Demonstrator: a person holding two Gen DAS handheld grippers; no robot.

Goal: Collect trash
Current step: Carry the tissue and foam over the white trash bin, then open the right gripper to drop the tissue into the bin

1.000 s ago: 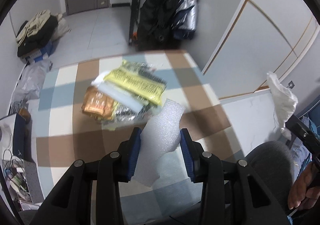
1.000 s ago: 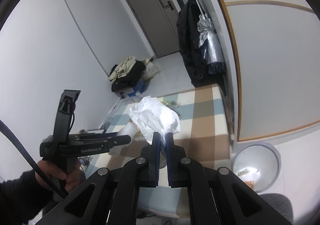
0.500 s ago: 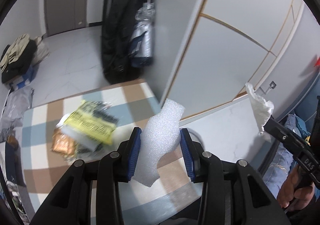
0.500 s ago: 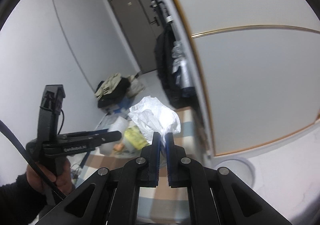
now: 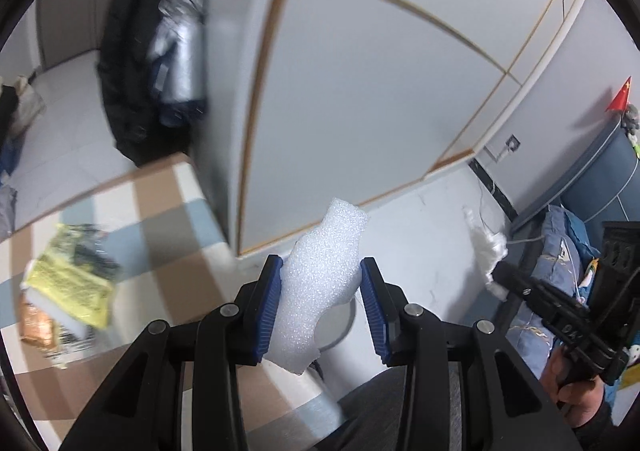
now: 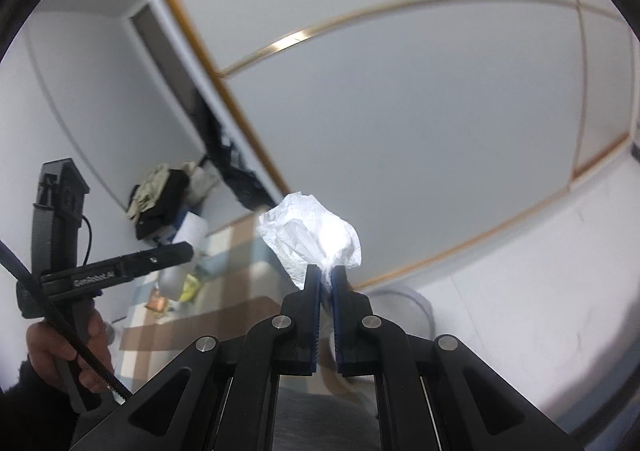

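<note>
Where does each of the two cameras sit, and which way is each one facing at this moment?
Left wrist: on the left gripper, looking down past its foam piece at the bin; right hand shows.
Right wrist: on the right gripper, facing the wardrobe past its crumpled tissue; left hand shows.
Shared: checked mat, yellow wrapper, bin.

Pretty plain room: big pale grey cabinet doors (image 5: 360, 91) with thin gold trim lines fill most of both views. White marble-look floor (image 5: 432, 219), plus a checkered rug (image 5: 160, 219) in tan, blue and cream. A dark coat (image 5: 132, 63) hangs by the cabinet edge. Clothes pile (image 6: 160, 195) by the white wall, blue bedding (image 5: 560, 235) off right.
</note>
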